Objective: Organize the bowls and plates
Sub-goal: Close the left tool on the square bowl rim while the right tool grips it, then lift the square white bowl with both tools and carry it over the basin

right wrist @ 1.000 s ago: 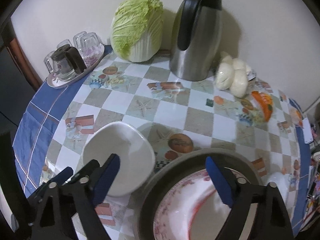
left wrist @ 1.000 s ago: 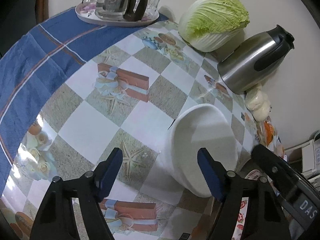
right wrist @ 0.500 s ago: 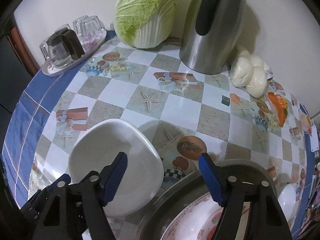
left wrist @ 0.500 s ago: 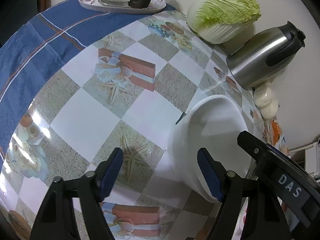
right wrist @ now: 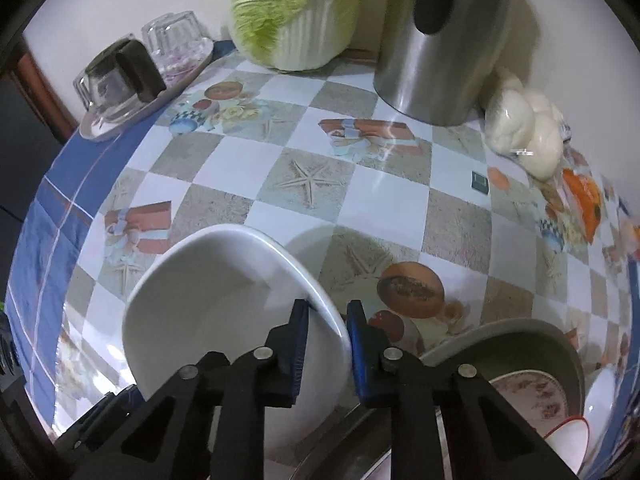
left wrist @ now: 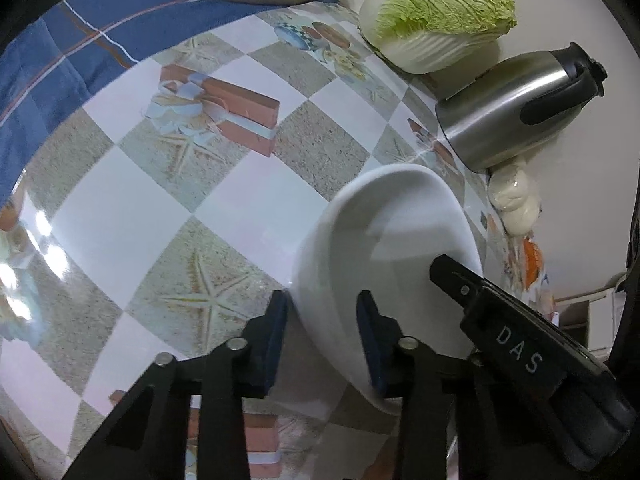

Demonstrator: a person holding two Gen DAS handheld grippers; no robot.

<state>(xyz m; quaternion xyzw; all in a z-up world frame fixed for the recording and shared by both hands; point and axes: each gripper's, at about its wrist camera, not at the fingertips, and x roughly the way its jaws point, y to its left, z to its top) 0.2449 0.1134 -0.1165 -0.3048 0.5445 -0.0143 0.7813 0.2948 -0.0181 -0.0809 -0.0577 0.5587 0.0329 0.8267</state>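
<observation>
Both grippers, left gripper (left wrist: 322,320) and right gripper (right wrist: 327,326), have just closed onto the white bowl's (right wrist: 208,304) rim, its underside hidden beneath their 2 jaw pairs.

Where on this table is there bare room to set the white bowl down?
Free: the checkered middle of the table, between the white bowl, the glass tray and the steel jug. Also the blue cloth edge. Crowded: the back wall with cabbage and buns, and the grey basin of dishes.
</observation>
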